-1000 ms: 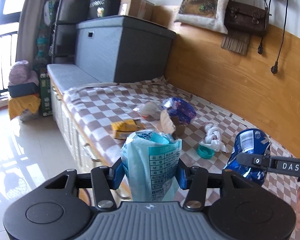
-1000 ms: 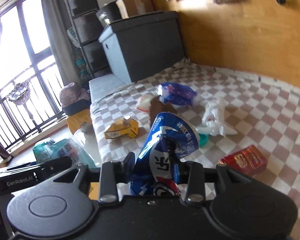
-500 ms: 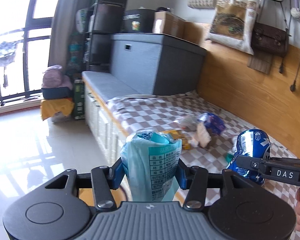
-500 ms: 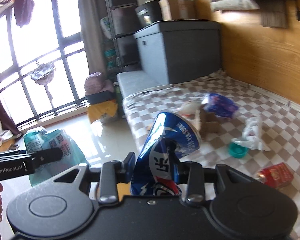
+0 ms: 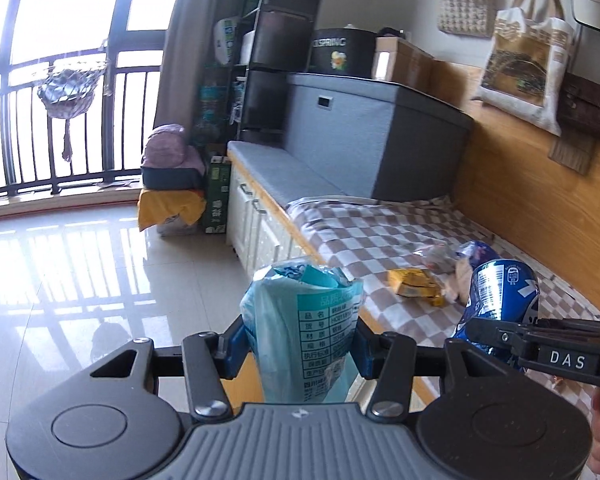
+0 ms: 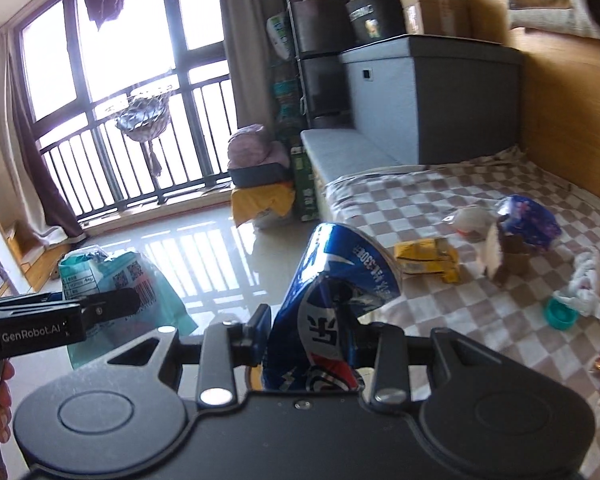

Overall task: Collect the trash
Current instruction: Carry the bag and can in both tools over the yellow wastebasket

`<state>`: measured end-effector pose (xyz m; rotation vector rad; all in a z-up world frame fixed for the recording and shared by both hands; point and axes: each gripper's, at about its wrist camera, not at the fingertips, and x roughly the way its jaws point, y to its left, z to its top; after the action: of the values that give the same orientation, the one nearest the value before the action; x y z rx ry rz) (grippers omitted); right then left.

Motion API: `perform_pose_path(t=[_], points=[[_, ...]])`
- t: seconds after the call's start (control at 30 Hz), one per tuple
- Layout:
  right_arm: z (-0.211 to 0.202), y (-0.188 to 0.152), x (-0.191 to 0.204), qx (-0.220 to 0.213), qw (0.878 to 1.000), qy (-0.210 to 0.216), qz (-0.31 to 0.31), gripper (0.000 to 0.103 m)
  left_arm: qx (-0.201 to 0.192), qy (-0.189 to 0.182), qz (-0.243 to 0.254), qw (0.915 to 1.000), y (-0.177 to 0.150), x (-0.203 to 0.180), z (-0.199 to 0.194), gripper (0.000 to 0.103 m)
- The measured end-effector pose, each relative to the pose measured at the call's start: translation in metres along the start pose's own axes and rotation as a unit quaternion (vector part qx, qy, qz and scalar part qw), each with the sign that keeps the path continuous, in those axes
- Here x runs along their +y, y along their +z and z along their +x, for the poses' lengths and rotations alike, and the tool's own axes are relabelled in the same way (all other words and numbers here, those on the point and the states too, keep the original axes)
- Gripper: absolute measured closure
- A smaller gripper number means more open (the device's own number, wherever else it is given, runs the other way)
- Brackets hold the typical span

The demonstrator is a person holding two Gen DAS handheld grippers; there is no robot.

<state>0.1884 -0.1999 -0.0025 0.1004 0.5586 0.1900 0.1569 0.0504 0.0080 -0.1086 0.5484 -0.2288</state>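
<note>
Here, the left gripper (image 5: 300,350) is clamped on an upright teal pouch (image 5: 304,320), and the right gripper (image 6: 314,346) on a crushed blue can (image 6: 332,300). Remaining litter, including a yellow wrapper (image 6: 428,258), lies on the checkered bed (image 6: 480,320) to the right, nearer the right gripper.

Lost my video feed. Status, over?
Left gripper shut on teal plastic pouch. Right gripper shut on crushed blue can. Nothing blocking.
</note>
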Motion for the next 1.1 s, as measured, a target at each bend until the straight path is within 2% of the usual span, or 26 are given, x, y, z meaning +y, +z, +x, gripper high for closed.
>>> perform_pose_path(t=[0.23,0.47,0.87,1.1], points=[[0.051,0.004,0.011,0.025,1.000,0.003,-0.007,0.066,0.020,0.013,-0.027,0.9993,-0.007,0.025,0.045,0.051],[0.136,-0.001,0.015,0.074,0.997,0.002,-0.012,0.067,0.055,0.030,-0.056,0.9965,-0.019,0.045,0.118,0.051],[0.297,-0.035,0.005,0.140,0.990,-0.010,-0.027,0.067,0.124,0.057,-0.078,0.9876,-0.059,0.084,0.260,0.051],[0.369,-0.063,-0.022,0.179,0.984,-0.018,0.007,0.067,0.166,0.059,-0.086,0.9806,-0.091,0.103,0.328,0.051]])
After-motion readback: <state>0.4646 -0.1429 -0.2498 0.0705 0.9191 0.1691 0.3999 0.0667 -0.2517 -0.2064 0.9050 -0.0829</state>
